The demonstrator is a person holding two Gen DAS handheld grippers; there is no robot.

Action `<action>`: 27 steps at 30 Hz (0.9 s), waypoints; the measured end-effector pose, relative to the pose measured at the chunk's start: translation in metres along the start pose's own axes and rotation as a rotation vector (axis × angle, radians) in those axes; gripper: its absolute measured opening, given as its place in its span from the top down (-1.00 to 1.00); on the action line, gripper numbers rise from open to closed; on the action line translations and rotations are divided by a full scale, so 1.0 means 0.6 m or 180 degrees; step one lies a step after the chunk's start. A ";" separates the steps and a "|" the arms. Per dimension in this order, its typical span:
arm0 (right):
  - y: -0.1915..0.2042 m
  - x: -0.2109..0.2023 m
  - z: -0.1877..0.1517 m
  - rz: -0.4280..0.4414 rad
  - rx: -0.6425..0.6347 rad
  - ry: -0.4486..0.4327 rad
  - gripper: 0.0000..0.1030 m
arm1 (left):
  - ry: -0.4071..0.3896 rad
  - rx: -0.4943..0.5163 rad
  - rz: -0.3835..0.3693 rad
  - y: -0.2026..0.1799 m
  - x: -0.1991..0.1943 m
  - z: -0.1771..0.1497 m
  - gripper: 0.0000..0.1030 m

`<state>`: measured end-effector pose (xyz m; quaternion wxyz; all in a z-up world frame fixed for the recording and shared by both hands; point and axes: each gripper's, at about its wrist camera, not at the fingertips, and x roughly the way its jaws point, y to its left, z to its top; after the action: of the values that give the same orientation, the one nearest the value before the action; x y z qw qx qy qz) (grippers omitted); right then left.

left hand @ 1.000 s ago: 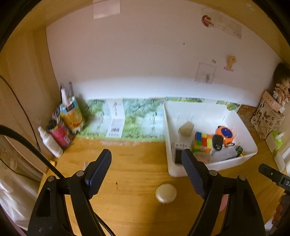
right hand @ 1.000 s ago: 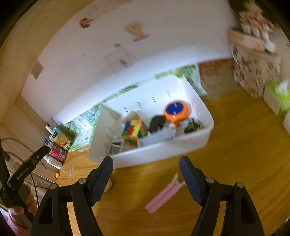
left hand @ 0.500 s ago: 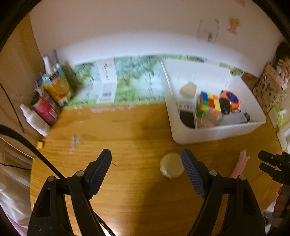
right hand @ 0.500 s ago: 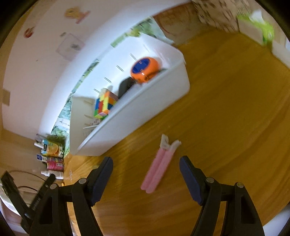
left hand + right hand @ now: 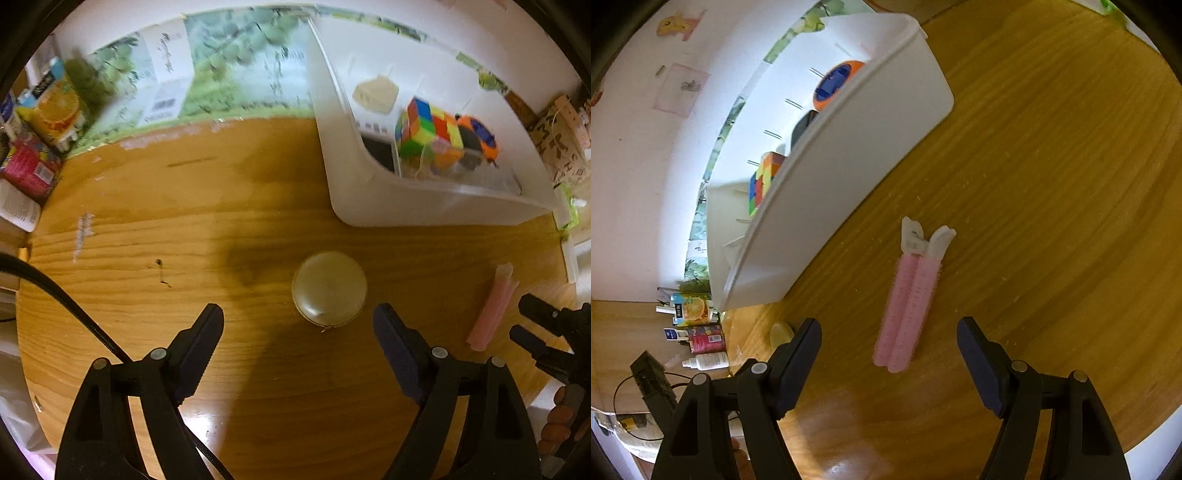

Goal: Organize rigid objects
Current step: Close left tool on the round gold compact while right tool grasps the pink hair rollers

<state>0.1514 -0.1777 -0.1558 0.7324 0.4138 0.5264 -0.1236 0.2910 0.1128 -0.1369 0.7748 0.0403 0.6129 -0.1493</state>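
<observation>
on my left wrist view the left gripper (image 5: 298, 325) points down at the wooden tabletop (image 5: 184, 229), its jaws released and just widened a little, nothing pressed between them. the round cream case (image 5: 329, 288) lies flat on the tabletop just ahead of the jaws, nearer the right-hand finger than the other, touching neither. past it stands the white bin (image 5: 424, 206), and inside it i can see a colourful puzzle cube (image 5: 428, 134), an orange and blue round thing (image 5: 478, 138) just beside the cube, and a beige block (image 5: 376, 92) toward the far wall of the bin. cartons and bottles (image 5: 40, 122) crowd the far left corner of the tabletop. the pink hair clip (image 5: 491, 308) shows at the right edge, with the right gripper (image 5: 532, 325) close beside it.

on my right wrist view the right gripper (image 5: 889, 343) also has its jaws released and empty. the pink hair clip (image 5: 912, 302) lies on the tabletop (image 5: 1052, 184) between and just ahead of the two fingers, white handle end pointing away from me, near the white bin (image 5: 842, 177) but apart from it. the near end of the clip sits level with the fingertips (image 5: 809, 332), no contact that i can see. the round cream case (image 5: 781, 332) peeks out behind the left-hand finger, mostly hidden
</observation>
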 end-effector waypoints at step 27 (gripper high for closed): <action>0.041 0.056 0.033 -0.0857 -0.0289 0.0114 -0.20 | 0.0012 0.0394 0.0392 -0.075 0.057 0.025 -0.67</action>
<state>0.1938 -0.1684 -0.1712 0.7177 0.3080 0.5951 -0.1895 0.2995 0.0602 -0.1606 0.7774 0.1261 0.6004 -0.1388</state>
